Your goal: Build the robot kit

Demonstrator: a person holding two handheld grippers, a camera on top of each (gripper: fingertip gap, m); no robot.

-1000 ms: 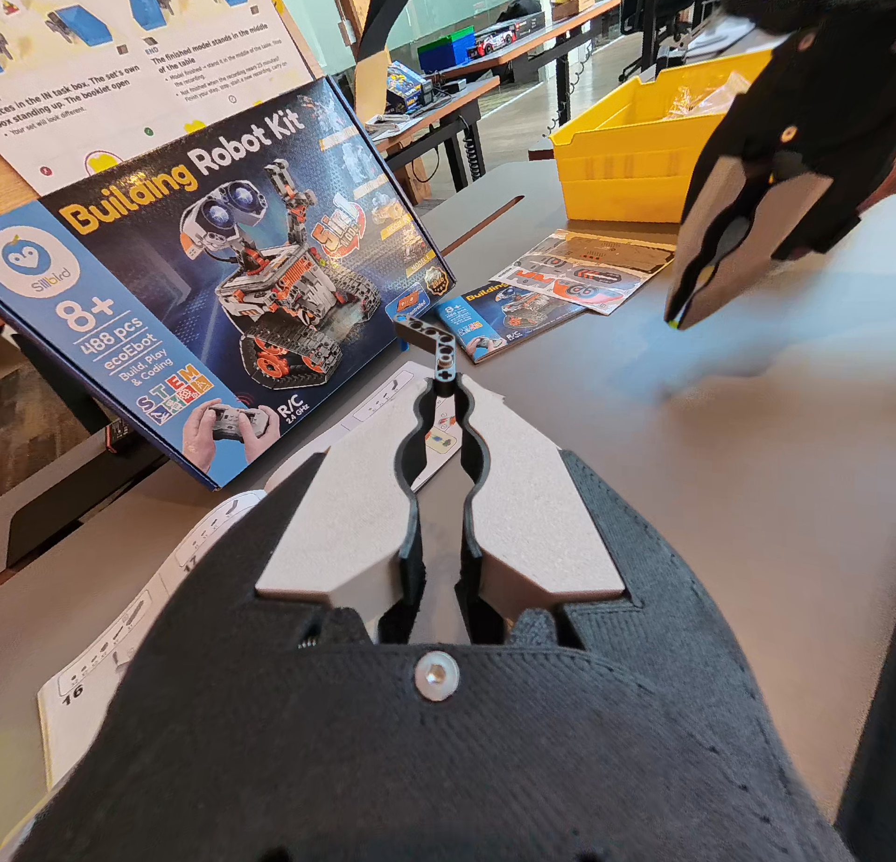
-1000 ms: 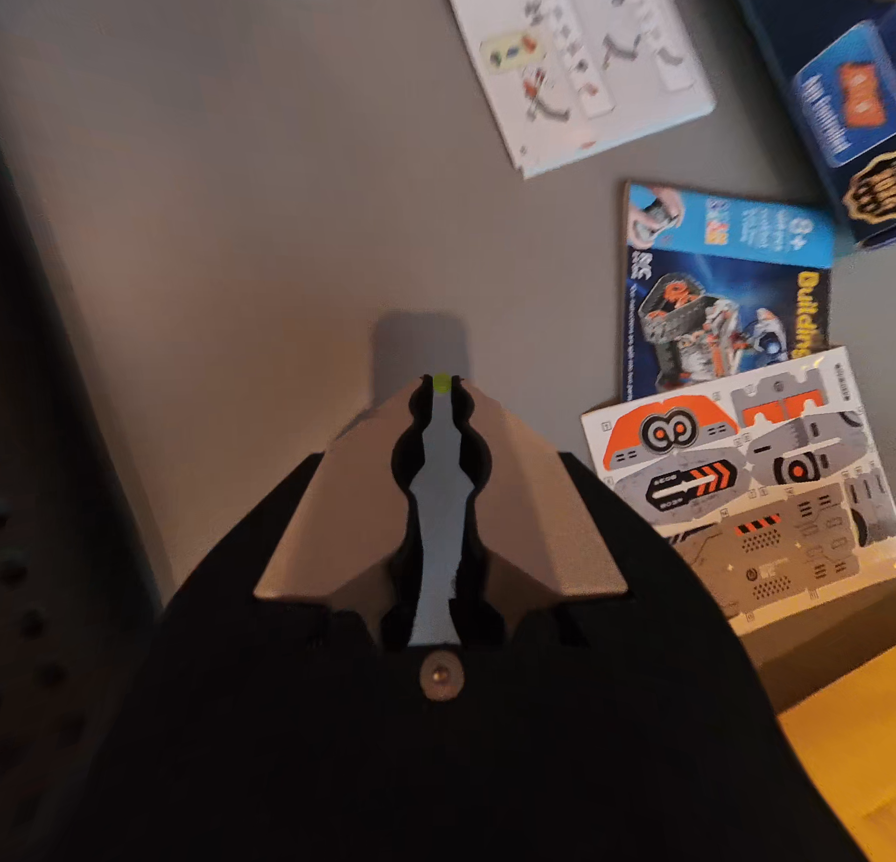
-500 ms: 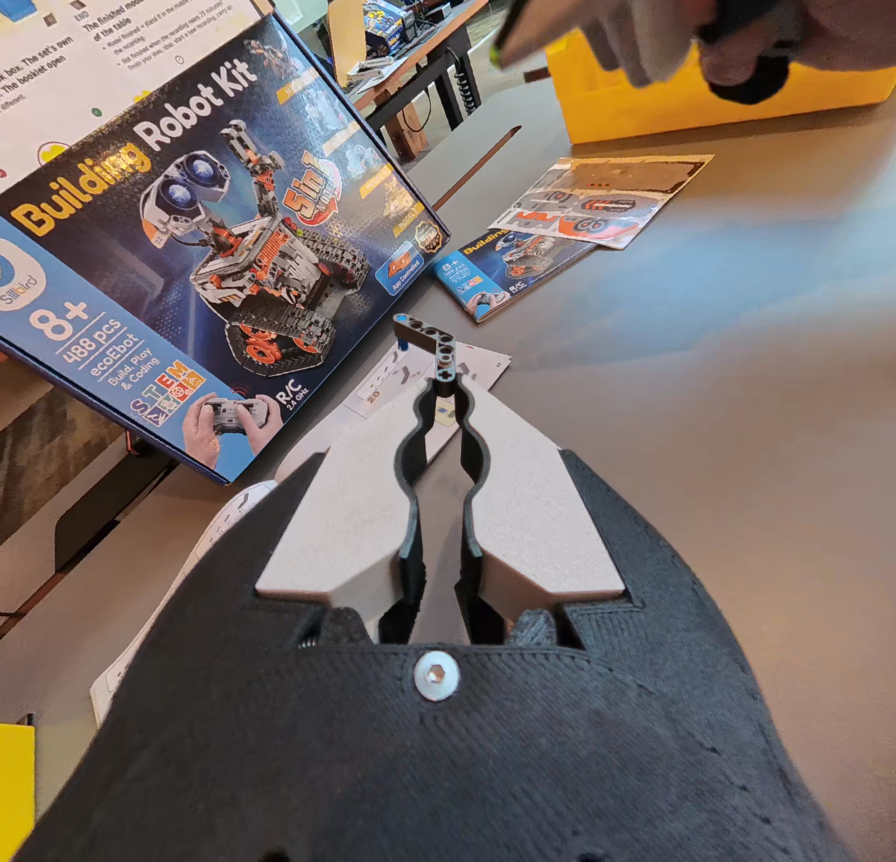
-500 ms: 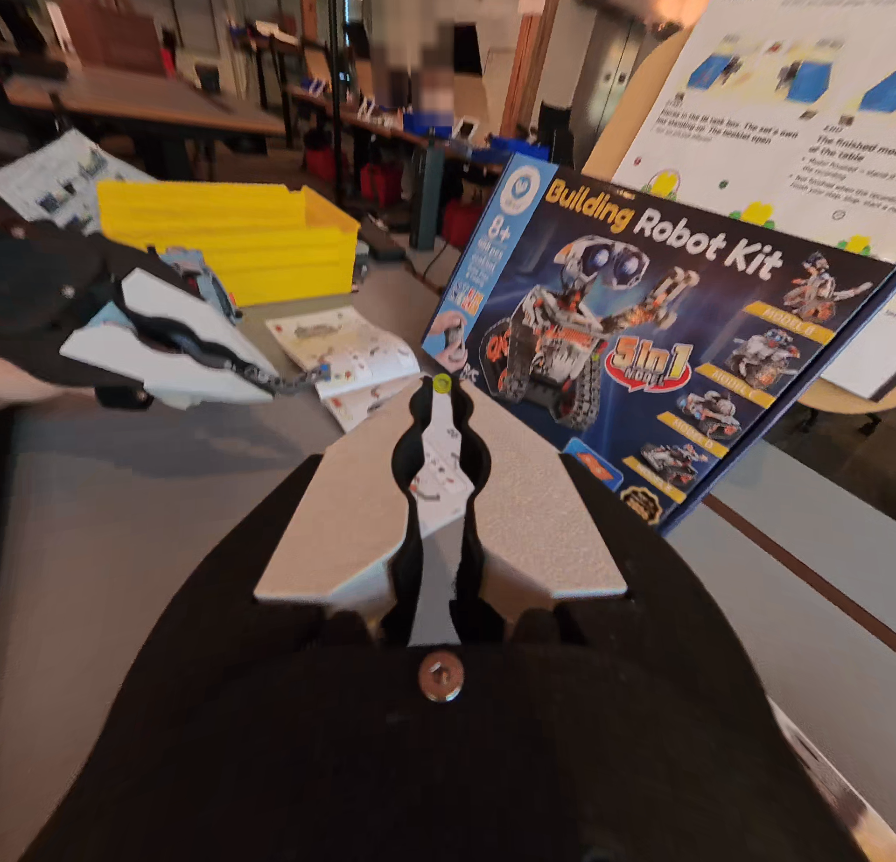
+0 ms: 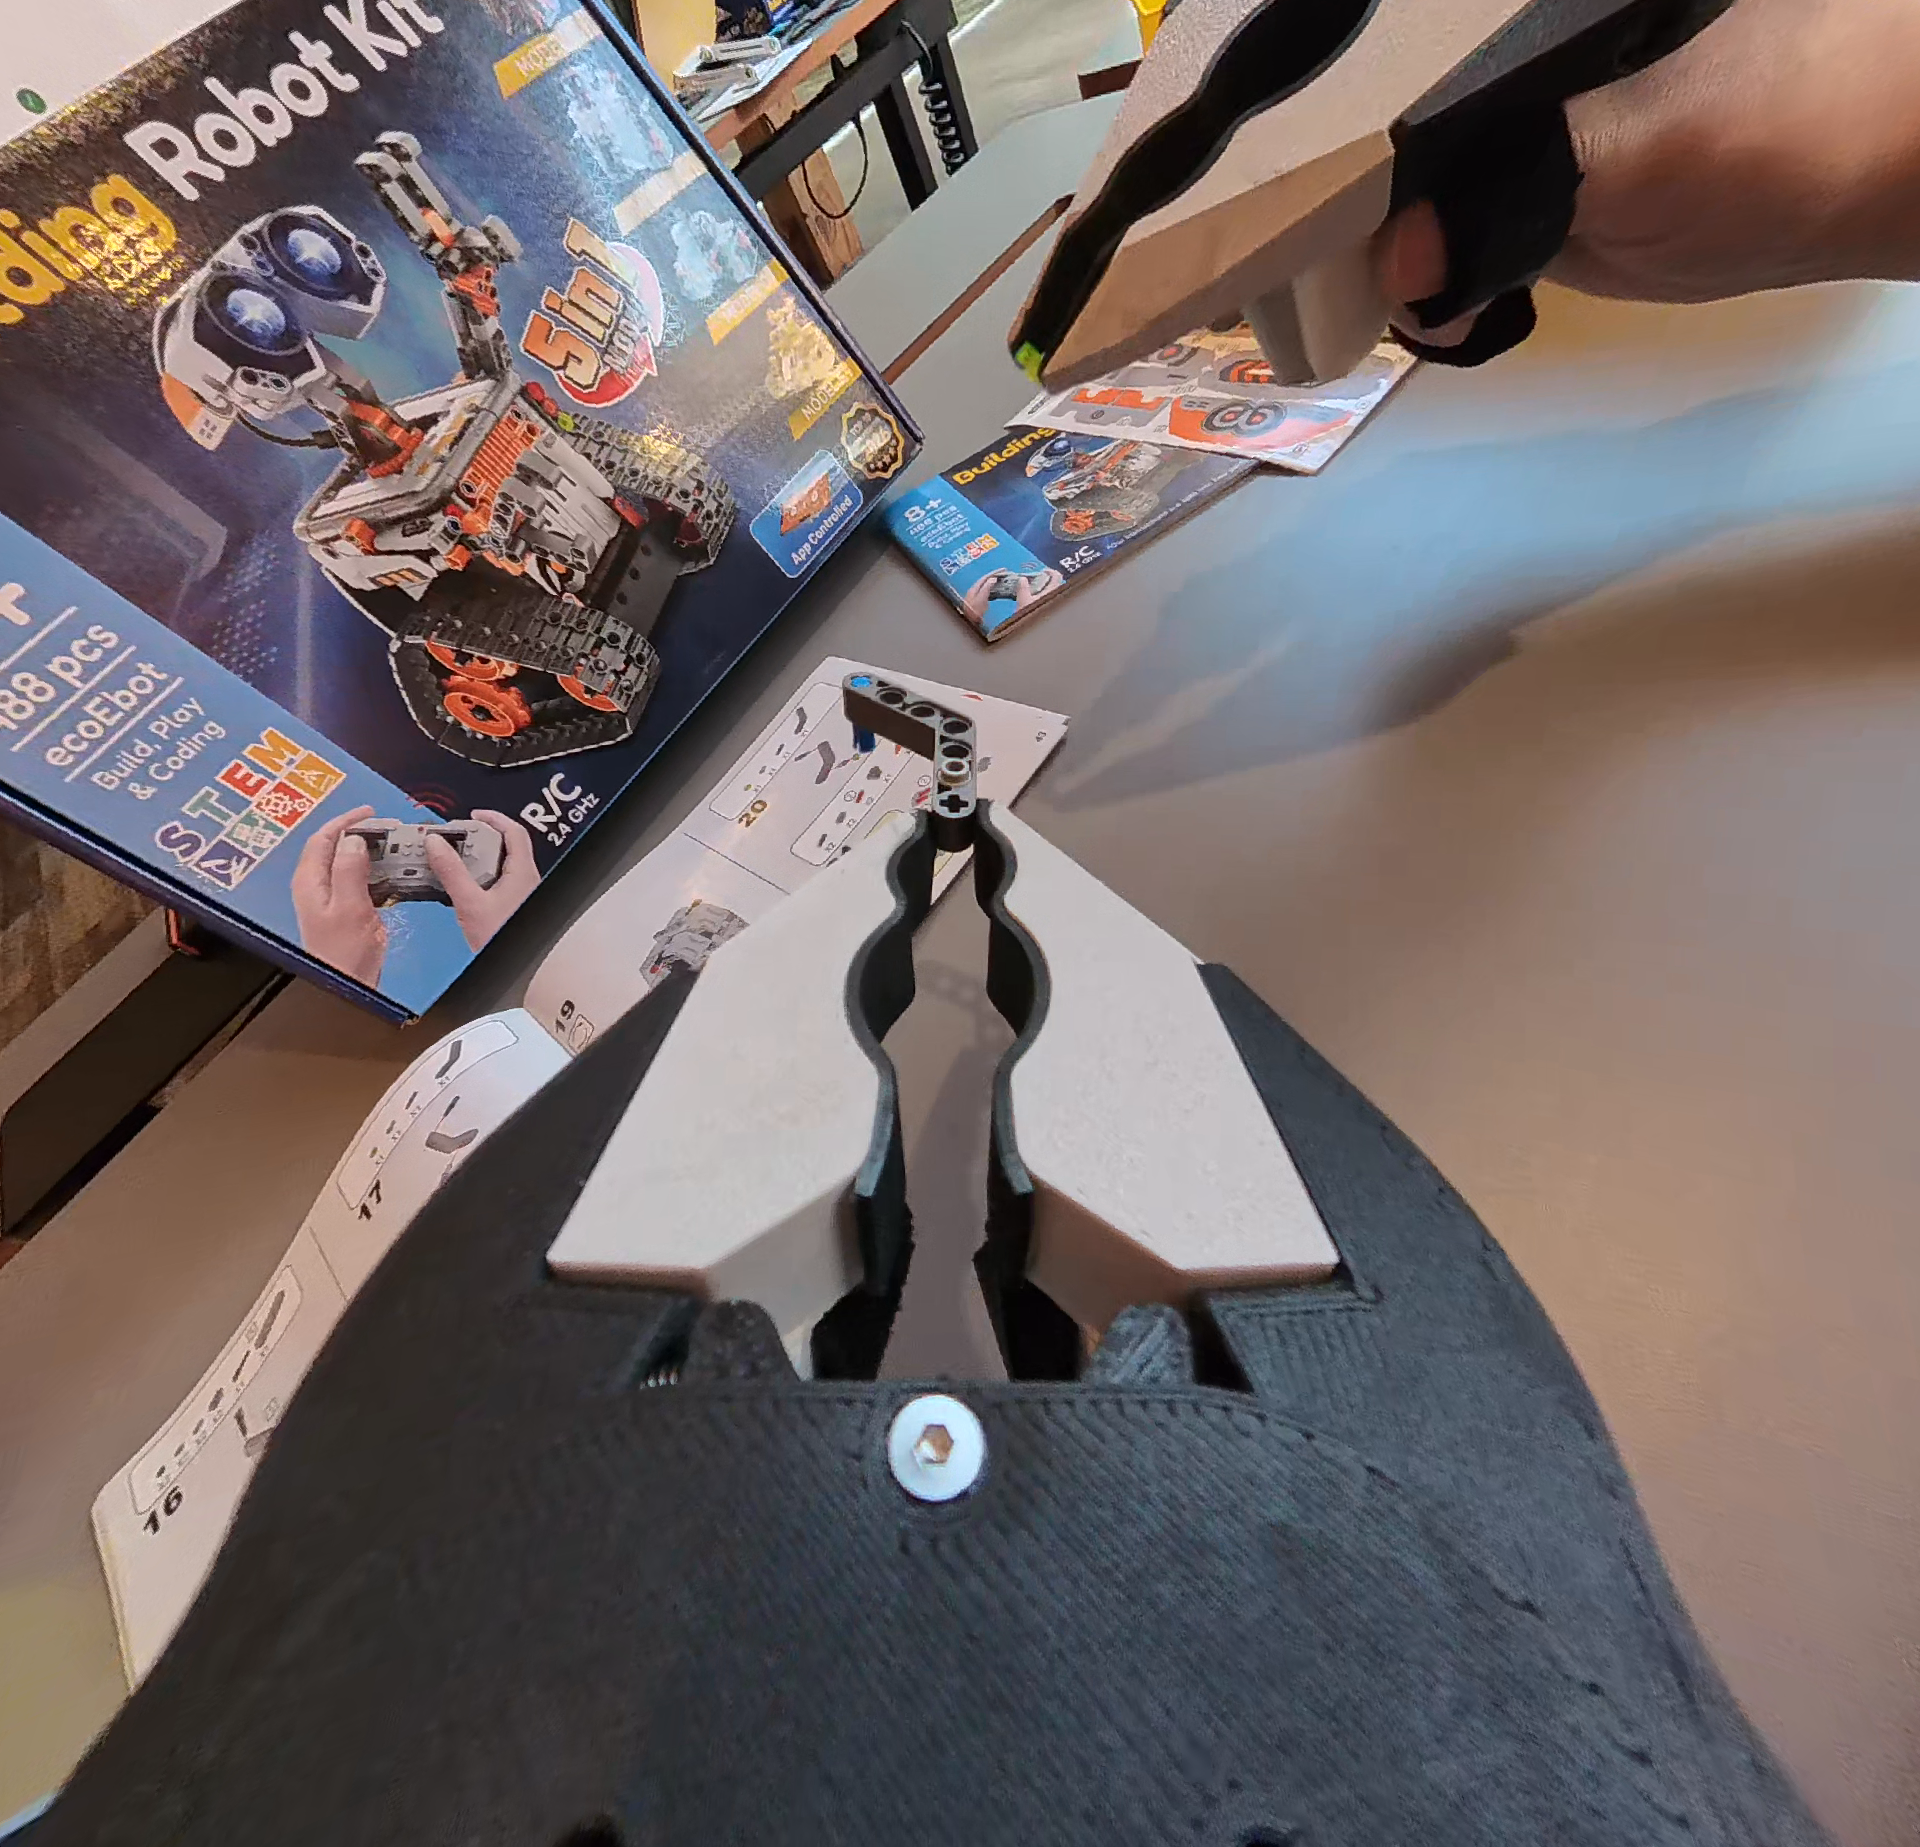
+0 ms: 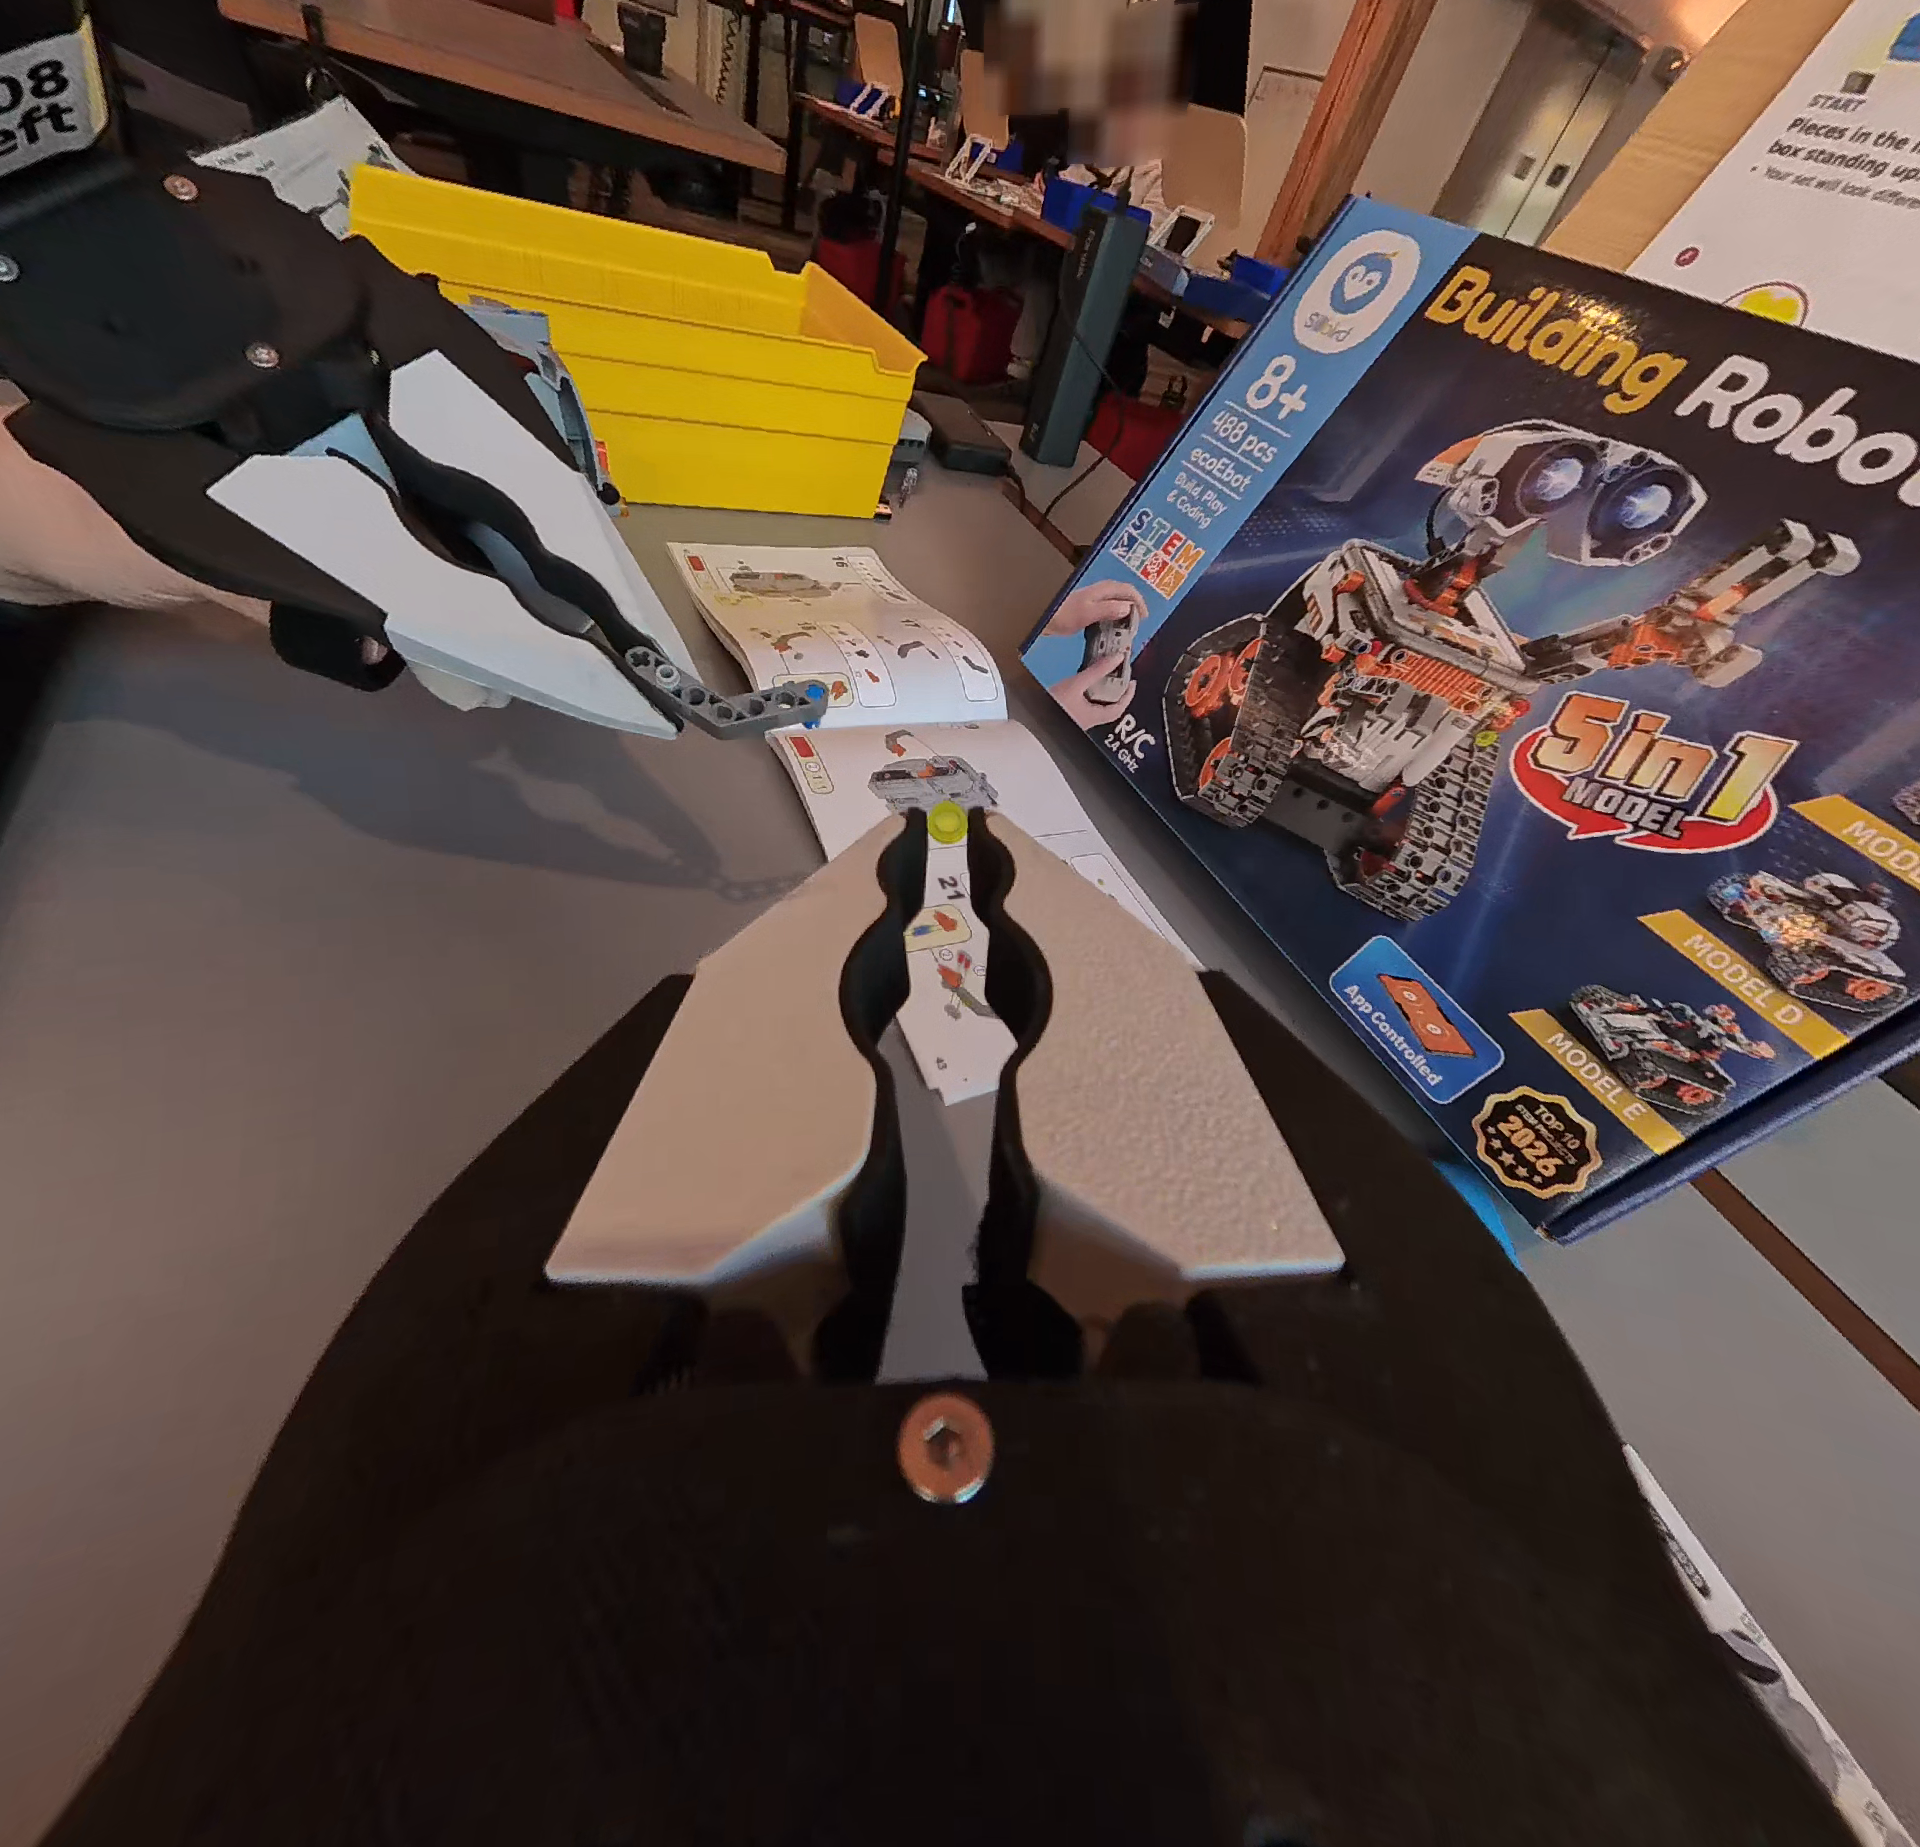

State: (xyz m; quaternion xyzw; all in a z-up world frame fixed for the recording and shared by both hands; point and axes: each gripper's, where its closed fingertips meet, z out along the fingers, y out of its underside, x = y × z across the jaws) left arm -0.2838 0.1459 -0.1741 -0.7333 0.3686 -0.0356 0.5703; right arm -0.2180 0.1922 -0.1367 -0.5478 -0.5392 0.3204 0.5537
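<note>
Left gripper [image 5: 948, 829] pinches a stiff, light bent beam [image 5: 920, 732] by one end. Right gripper [image 6: 945, 829] nips a tiny yellow-green stud [image 6: 947, 822], easily dropped.

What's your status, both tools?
Left tool shut on bent grey beam, held above open booklet. Right tool shut on small yellow-green piece. Kit box stands alongside.

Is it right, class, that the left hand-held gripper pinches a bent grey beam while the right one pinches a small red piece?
Not quite. The right hand-held gripper pinches a small yellow-green piece, not red, as the right wrist view shows. The left hand-held gripper does pinch the bent grey beam.
</note>
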